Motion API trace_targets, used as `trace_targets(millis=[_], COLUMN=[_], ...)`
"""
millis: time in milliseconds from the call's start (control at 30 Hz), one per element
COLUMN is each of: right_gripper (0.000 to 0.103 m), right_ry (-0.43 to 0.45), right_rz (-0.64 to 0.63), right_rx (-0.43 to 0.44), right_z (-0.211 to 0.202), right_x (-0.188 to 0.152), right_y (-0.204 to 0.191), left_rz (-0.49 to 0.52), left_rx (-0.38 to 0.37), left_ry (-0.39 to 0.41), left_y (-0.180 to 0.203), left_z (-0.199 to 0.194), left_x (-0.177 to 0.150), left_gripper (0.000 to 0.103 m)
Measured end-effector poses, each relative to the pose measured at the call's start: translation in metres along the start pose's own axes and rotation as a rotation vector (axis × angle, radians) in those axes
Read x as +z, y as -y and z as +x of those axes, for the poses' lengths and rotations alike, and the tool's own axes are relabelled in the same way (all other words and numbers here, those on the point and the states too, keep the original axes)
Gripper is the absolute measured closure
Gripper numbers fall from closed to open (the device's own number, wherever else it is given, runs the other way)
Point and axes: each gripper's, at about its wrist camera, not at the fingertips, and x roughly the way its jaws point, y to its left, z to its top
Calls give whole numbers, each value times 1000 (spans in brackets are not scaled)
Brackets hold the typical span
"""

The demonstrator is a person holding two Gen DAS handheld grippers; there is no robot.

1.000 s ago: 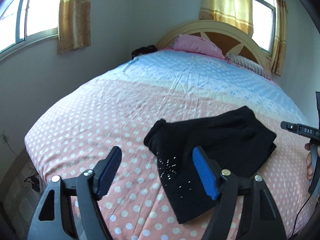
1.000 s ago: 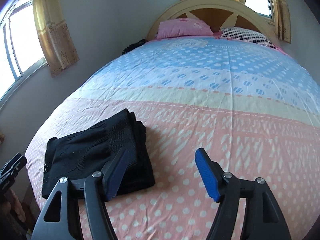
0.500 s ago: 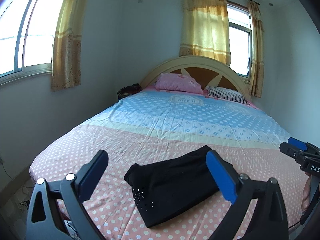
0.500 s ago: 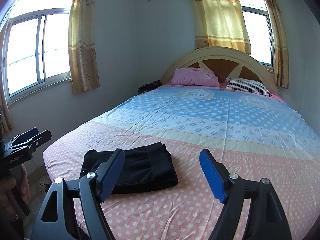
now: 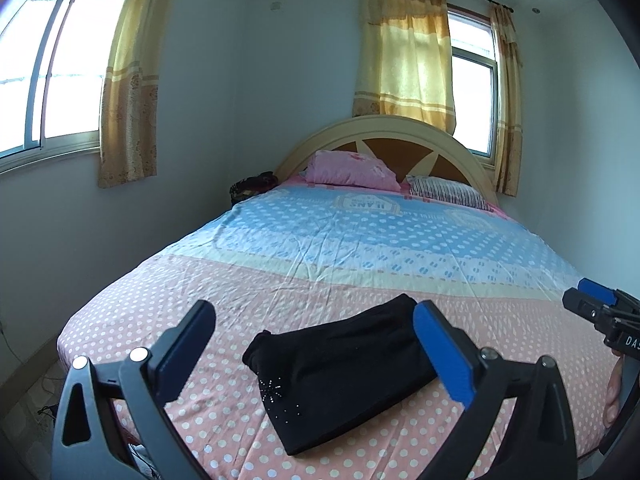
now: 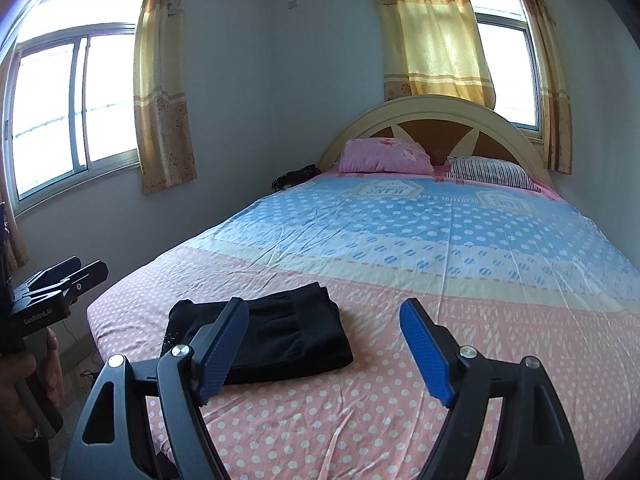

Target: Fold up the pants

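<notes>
The left tool (image 5: 314, 344) hangs above the foot of the bed with its 2 blue-padded fingers (image 5: 444, 354) spread wide and nothing between them; its jaws have just been opening. The right tool (image 6: 324, 344) is likewise held clear of the bedding, jaws parted and empty, having just widened a little. Each tool shows at the edge of the other's view, gripped by a hand (image 6: 18, 376).

Beneath and ahead of both tools lie the black pants (image 5: 340, 364), folded into a compact rectangle on the pink polka-dot part of the bed sheet (image 5: 280, 292), near the foot edge and touching neither tool. A small sparkly star motif (image 5: 272, 387) shows on the near corner of the fabric.

Farther up, the sheet turns blue; a pink pillow (image 5: 352, 170) and a striped pillow (image 5: 444, 194) rest against the arched headboard (image 5: 384, 128).
</notes>
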Motion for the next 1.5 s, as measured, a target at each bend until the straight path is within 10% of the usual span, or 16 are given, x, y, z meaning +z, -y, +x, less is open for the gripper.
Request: trace_targets(millis=[1500], right_gripper=[24], right_ry=[-29], right_rz=[8], right_rx=[24], right_z=[6], right_x=[-16], right_y=[1], left_rz=[2], left_rx=[9], left_ry=[-32], left_y=[8], left_z=[4], left_x=[-6], left_gripper=[0])
